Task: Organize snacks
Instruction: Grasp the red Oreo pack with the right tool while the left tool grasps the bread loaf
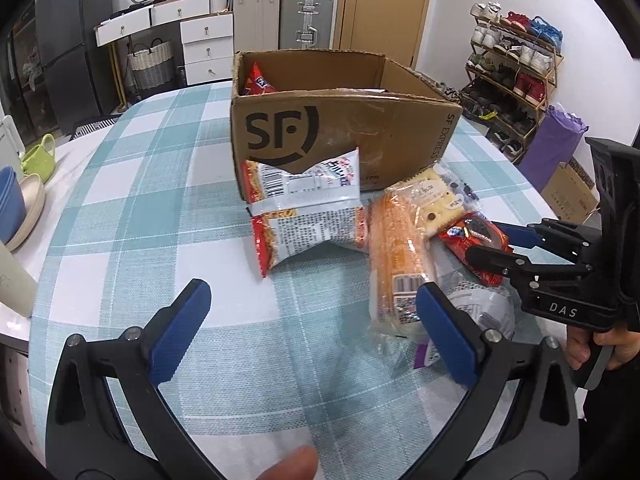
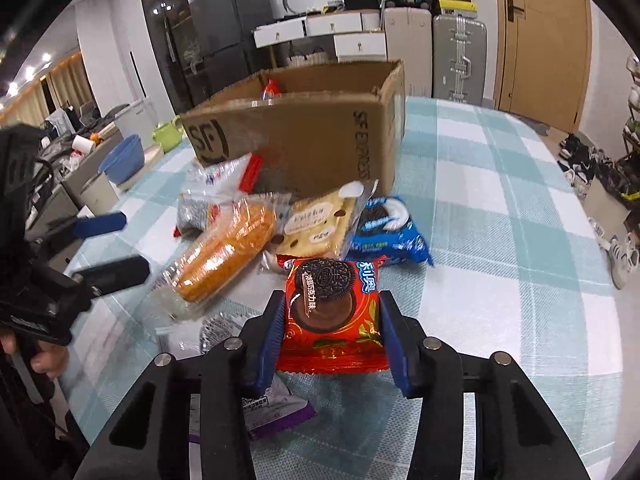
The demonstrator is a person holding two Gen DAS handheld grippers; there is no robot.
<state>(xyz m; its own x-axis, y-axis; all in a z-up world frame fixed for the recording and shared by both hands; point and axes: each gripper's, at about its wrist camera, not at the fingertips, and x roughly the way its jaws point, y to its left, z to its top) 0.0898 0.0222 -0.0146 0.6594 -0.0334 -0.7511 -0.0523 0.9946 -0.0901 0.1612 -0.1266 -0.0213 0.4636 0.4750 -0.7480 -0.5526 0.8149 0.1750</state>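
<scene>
My right gripper [image 2: 332, 304] is shut on a red Oreo packet [image 2: 334, 320], held by its two sides just above the pile of snacks. In the left wrist view that packet [image 1: 468, 240] shows between the right gripper's fingers [image 1: 492, 260]. My left gripper [image 1: 314, 296] stands open over bare tablecloth, nothing between its pads. Around lie an orange cake pack [image 1: 396, 256], a cracker pack [image 2: 320, 224], a blue Oreo pack [image 2: 388, 232] and two red-and-white packets [image 1: 308, 216]. An open SF cardboard box [image 1: 320, 128] stands behind them with a red packet [image 1: 258, 80] inside.
A purple-and-white packet [image 2: 272, 408] lies under the right gripper. A green mug [image 1: 40, 156] and stacked bowls [image 1: 16, 208] sit at the table's left edge. The checked tablecloth [image 2: 500, 240] stretches right of the box. A shoe rack [image 1: 516, 68] stands beyond the table.
</scene>
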